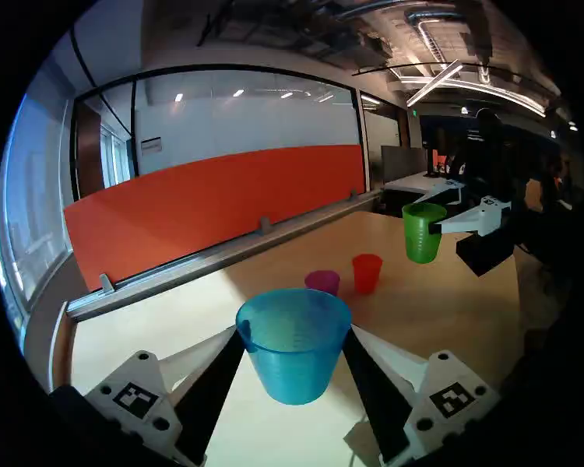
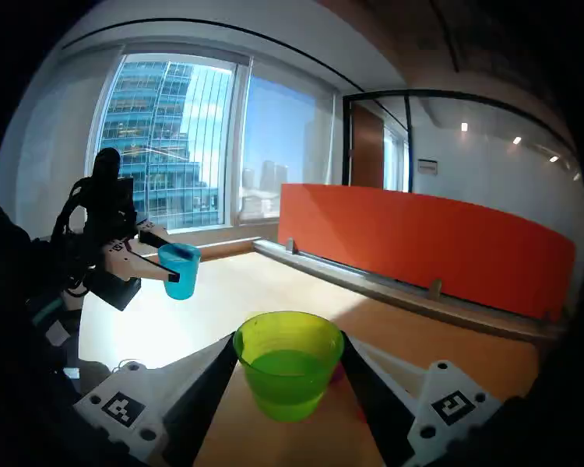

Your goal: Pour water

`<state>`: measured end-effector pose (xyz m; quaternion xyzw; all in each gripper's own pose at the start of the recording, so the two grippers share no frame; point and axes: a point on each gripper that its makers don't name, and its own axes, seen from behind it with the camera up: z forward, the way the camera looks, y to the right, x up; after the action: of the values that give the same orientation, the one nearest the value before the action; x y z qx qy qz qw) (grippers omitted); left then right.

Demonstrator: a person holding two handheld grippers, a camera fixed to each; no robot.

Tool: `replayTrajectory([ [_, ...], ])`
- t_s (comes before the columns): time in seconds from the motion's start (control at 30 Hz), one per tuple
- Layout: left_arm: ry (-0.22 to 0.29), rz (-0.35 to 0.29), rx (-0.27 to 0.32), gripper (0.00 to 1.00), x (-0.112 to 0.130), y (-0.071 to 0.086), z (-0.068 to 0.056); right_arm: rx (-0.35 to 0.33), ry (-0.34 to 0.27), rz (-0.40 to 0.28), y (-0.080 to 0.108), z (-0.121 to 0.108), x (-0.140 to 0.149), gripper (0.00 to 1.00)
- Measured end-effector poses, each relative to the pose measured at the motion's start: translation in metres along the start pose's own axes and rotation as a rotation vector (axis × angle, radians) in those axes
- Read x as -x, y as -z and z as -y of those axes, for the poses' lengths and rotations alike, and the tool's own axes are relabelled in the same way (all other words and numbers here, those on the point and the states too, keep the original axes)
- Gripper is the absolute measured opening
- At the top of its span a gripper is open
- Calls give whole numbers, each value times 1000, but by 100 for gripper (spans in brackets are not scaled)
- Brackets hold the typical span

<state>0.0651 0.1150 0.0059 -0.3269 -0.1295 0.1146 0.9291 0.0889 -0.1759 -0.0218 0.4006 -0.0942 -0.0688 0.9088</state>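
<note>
In the left gripper view my left gripper (image 1: 293,350) is shut on a translucent blue cup (image 1: 293,342), held upright above the wooden table (image 1: 416,303). Farther off, a magenta cup (image 1: 322,281) and a red cup (image 1: 367,272) stand on the table. At the right of that view the right gripper (image 1: 441,227) holds a green cup (image 1: 423,231) in the air. In the right gripper view my right gripper (image 2: 289,366) is shut on the green cup (image 2: 289,363), upright, with liquid in it. The left gripper (image 2: 164,270) with the blue cup (image 2: 180,270) shows at the left.
An orange partition (image 1: 214,202) on a metal rail (image 1: 237,253) runs along the table's far edge. Large windows (image 2: 183,148) lie beyond the table. A person's dark sleeve (image 2: 12,265) sits at the left edge of the right gripper view. Office desks (image 1: 424,183) stand farther back.
</note>
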Motion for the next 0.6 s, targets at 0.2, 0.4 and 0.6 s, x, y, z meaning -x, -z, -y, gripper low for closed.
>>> replayTrajectory([
  [0.2,4,56,17,85,24,-11,-3,-12,1,46,-6,-2,19,92],
  [0.4,-9,115,40,85,46,-18,-7,-29,1,86,-12,-3,36,93],
  [0.6,-20,177,59,85,67,-25,-8,-39,0,133,-17,-6,54,92],
])
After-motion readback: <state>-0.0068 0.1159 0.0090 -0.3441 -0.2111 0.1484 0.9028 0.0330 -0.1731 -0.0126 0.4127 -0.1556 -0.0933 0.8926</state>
